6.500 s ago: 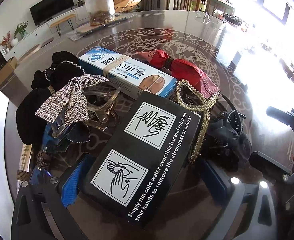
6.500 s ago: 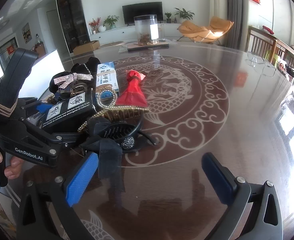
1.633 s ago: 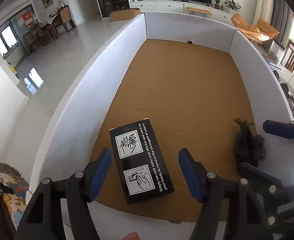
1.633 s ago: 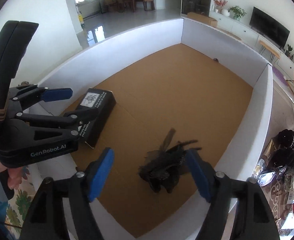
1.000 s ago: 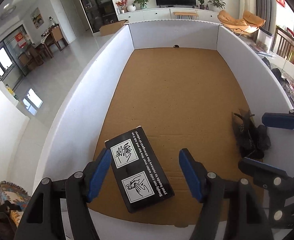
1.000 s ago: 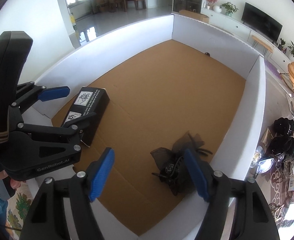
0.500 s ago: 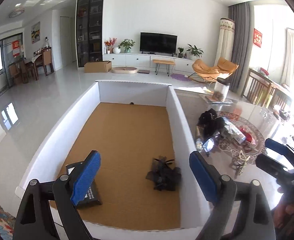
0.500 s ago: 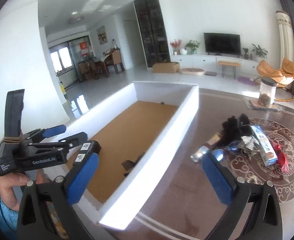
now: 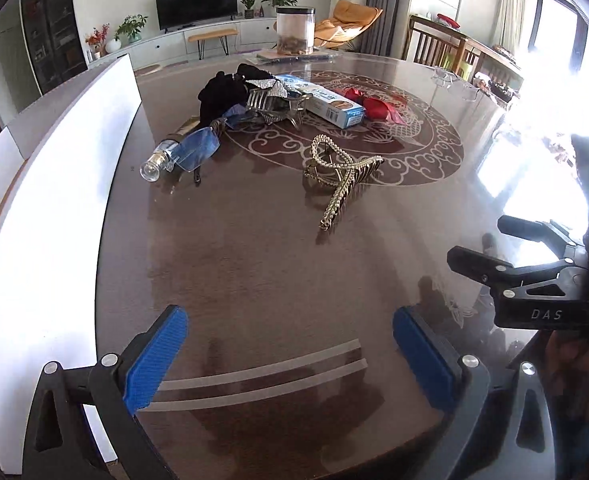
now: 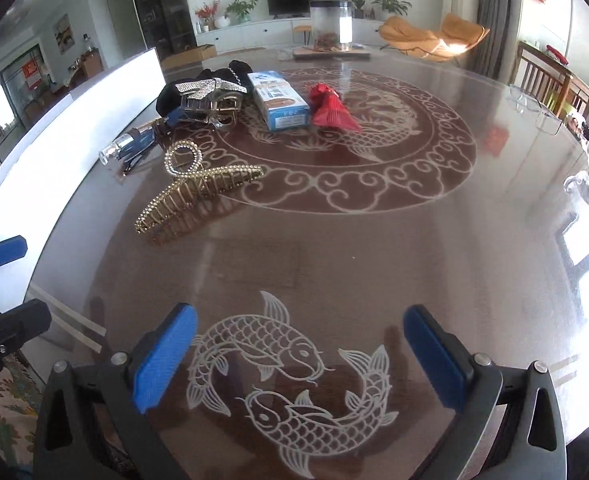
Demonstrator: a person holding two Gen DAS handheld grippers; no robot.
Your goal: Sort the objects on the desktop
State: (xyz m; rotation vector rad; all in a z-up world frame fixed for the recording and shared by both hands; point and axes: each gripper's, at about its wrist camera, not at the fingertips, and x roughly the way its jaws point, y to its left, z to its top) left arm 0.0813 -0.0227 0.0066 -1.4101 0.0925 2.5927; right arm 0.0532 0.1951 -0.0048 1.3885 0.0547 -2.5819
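I've swung both tongs back from the white-walled cardboard box [image 9: 54, 208] to the glass-topped table, left gripper [image 9: 290, 356] and right gripper [image 10: 300, 356] spread and empty, so the gold rhinestone hair claw [image 10: 192, 194], lying nearest, looks the likely next pick.

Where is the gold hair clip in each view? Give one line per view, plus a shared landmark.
Left wrist: gold hair clip lies just above centre, alone on the table, nearer the camera than the pile.
Right wrist: the clip lies left of centre, just outside the round pattern.
Shared landmark: the blue box beyond the clip, with the red pouch on its right.
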